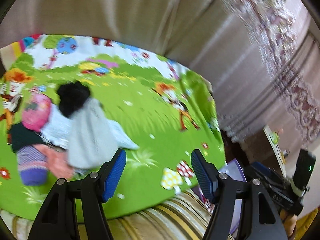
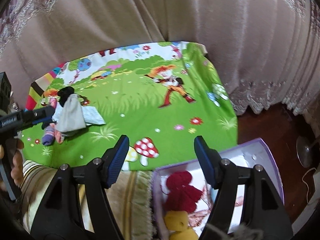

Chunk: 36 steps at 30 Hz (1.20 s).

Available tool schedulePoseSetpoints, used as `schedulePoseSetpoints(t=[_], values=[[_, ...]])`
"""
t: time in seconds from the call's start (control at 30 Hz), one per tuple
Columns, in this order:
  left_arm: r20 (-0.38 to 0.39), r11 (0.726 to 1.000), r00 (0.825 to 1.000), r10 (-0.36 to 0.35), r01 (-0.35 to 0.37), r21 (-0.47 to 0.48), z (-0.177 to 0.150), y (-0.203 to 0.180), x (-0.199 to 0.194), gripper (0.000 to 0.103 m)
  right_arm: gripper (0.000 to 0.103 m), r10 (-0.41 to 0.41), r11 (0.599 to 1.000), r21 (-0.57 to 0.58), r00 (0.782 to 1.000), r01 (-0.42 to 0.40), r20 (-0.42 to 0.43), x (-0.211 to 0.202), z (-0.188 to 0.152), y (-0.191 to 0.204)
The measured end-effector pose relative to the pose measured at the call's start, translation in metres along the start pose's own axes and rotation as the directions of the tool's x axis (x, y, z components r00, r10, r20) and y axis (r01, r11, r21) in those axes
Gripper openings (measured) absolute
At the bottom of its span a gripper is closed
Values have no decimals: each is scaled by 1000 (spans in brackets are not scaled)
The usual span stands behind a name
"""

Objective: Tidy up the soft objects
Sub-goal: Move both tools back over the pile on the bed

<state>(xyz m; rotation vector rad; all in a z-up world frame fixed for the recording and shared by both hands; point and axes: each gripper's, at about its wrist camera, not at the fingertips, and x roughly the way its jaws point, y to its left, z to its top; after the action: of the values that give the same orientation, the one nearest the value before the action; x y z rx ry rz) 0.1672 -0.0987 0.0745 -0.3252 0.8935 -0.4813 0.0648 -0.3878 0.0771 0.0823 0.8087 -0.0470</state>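
Note:
A pile of soft things lies at the left of the green cartoon cloth [image 1: 152, 120]: a black piece [image 1: 74, 98], a grey cloth [image 1: 88, 132], a pink item [image 1: 36, 112] and a purple striped sock [image 1: 32, 166]. My left gripper [image 1: 158, 166] is open and empty, just right of the pile. In the right wrist view the same pile [image 2: 70, 116] sits far left, with the left gripper [image 2: 47, 113] beside it. My right gripper [image 2: 162, 146] is open and empty over the cloth's near edge. A purple box [image 2: 260, 140] at lower right holds a red knitted item [image 2: 182, 190] and a yellow soft item [image 2: 178, 224].
A beige curtain [image 2: 160, 10] hangs behind the covered surface. A striped fringed cushion [image 2: 128, 196] lies along the near edge. Dark wooden floor [image 2: 260, 120] and a round stand base [image 2: 306, 152] are to the right. The right gripper's black body [image 1: 280, 192] shows at lower right.

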Motion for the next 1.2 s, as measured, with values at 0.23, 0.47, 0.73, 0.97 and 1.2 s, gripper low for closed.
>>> schedulePoseSetpoints(t=[0.23,0.47,0.73,0.97,1.2], values=[[98,988,990,101,-89,-123,34,58,-26,70,74,46,997,-67,999,-45,10,9,19,36],[140,959,970,197,-161,-235,51,111,-37,80,77,83,989,-123,996,-80,23,18,37,67],[90,918,955,282,-241,-316,63,159,-21,86,83,127,976,-183,992,-121,24,38,56,106],[-10,908,946,323,-313,-280,57,178,25,87,90,180,955,-244,983,-170,18,61,75,147],[-59,908,938,343,-347,-237,45,187,48,87,90,217,925,-318,976,-208,-5,86,88,187]])
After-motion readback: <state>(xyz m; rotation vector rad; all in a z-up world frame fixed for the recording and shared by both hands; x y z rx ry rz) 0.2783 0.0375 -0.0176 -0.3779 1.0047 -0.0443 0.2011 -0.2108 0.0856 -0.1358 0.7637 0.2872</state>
